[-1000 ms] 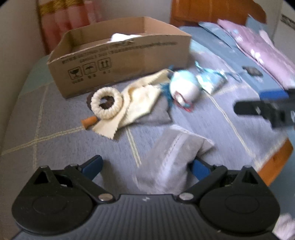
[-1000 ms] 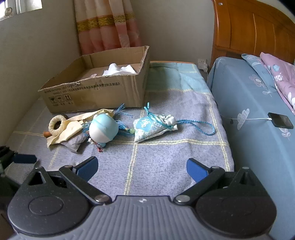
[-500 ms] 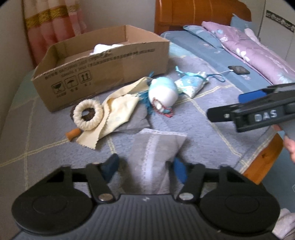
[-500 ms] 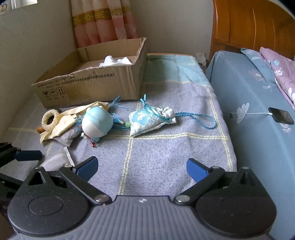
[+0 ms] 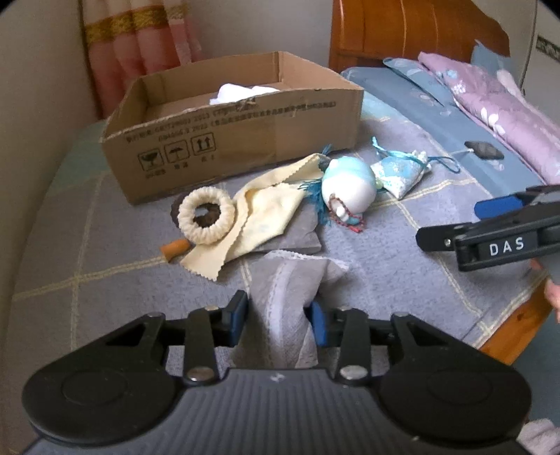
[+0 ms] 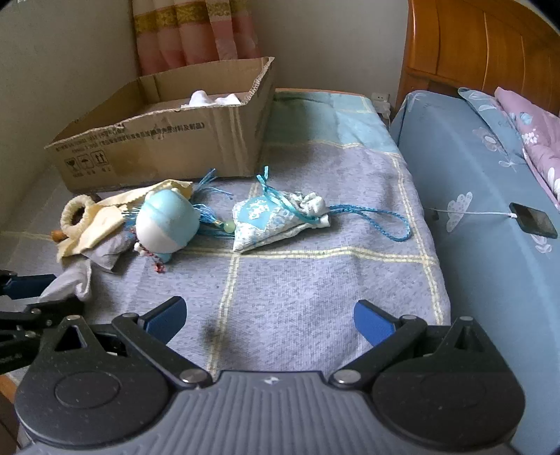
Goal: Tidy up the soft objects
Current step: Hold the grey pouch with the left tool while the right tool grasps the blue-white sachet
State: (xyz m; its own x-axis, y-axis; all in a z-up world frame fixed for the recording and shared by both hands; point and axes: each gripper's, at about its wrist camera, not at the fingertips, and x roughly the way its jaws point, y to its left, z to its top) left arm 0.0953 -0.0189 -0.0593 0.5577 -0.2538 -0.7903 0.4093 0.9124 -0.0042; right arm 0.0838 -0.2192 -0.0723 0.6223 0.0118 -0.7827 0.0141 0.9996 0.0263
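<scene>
My left gripper [image 5: 278, 315] is shut on a grey cloth [image 5: 287, 290] near the front edge of the bed; the cloth also shows in the right wrist view [image 6: 71, 280]. My right gripper [image 6: 269, 315] is open and empty above the bedspread. Ahead lie a cream ring [image 5: 205, 218], a yellow cloth [image 5: 262, 217], a blue-and-white plush ball [image 5: 348, 183] [image 6: 164, 224] and a blue sachet pouch [image 5: 399, 173] [image 6: 273, 218]. The open cardboard box [image 5: 238, 140] [image 6: 157, 140] stands behind them and holds a white cloth [image 5: 241, 92].
An orange peg [image 5: 175, 247] lies under the ring. A second grey cloth [image 5: 301, 238] lies under the yellow one. A phone on a cable [image 6: 533, 220] rests on the blue mattress [image 6: 472, 210] at right. The wooden headboard [image 6: 483, 45] and a curtain [image 6: 196, 31] stand behind.
My left gripper's fingers have closed from wide open onto the grey cloth. The right gripper has drifted forward a little, still open.
</scene>
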